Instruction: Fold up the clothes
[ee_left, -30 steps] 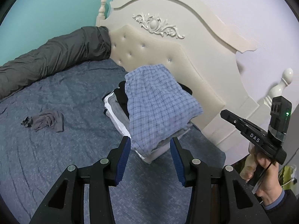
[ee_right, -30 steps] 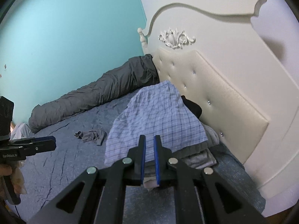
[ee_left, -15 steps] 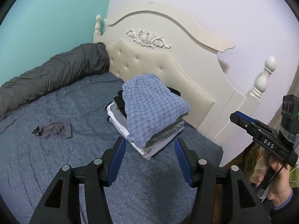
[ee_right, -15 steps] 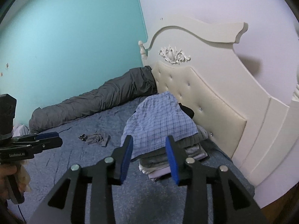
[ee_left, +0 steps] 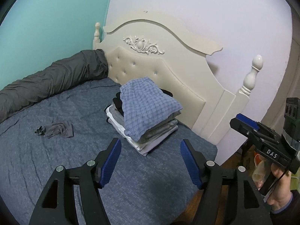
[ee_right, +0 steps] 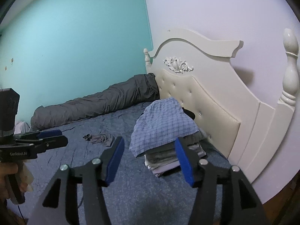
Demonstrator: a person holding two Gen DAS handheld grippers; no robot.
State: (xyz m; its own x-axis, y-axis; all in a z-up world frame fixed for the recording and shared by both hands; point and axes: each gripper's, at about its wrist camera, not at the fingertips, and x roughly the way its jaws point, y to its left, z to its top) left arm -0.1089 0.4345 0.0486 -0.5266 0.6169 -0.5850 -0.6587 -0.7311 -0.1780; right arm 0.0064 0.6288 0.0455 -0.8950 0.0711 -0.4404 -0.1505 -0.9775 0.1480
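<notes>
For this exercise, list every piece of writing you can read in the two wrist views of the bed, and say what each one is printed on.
"DAS": white letters on the black body of the right gripper, seen at the right edge of the left wrist view.
"GenRobot.AI": small pale letters on the side of the left gripper, in the right wrist view; slightly blurred.
No writing shows on the folded stack or headboard.

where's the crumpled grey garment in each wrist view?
Left wrist: crumpled grey garment lies left of centre on the blue bedspread, left of the folded stack.
Right wrist: same garment, centre-left, again left of the stack.
Shared landmark: carved headboard ornament.
</notes>
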